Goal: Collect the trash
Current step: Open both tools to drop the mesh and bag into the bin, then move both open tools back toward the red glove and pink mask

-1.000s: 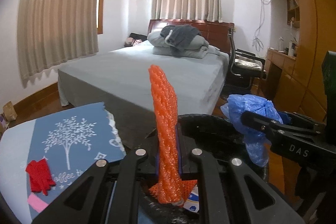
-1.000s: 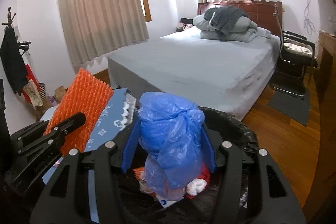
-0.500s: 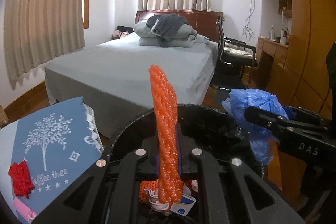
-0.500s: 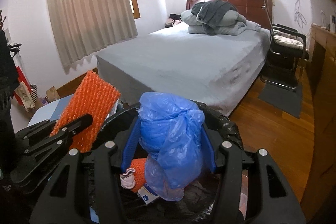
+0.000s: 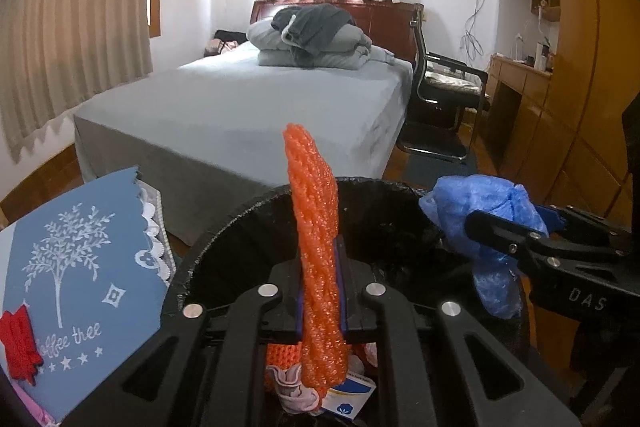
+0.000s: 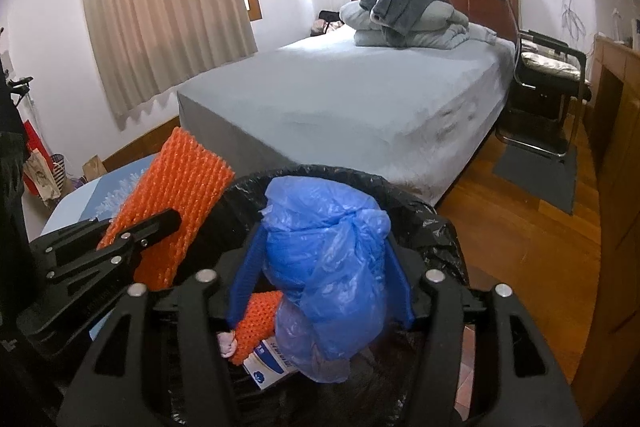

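Bin lies directly below my opening hand-held grippers: left pinching upright orange netting, right around blue bag.

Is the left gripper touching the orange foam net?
Touching. In the left wrist view the left gripper has the orange foam net sandwiched between its pads above the black-lined bin, though its jaws are opening.

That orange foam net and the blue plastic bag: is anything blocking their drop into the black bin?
Nothing visible does. The orange foam net in the left gripper and the blue plastic bag in the right gripper both hang over the black bin, whose mouth is open. Both sets of jaws are opening; only earlier trash lies below.
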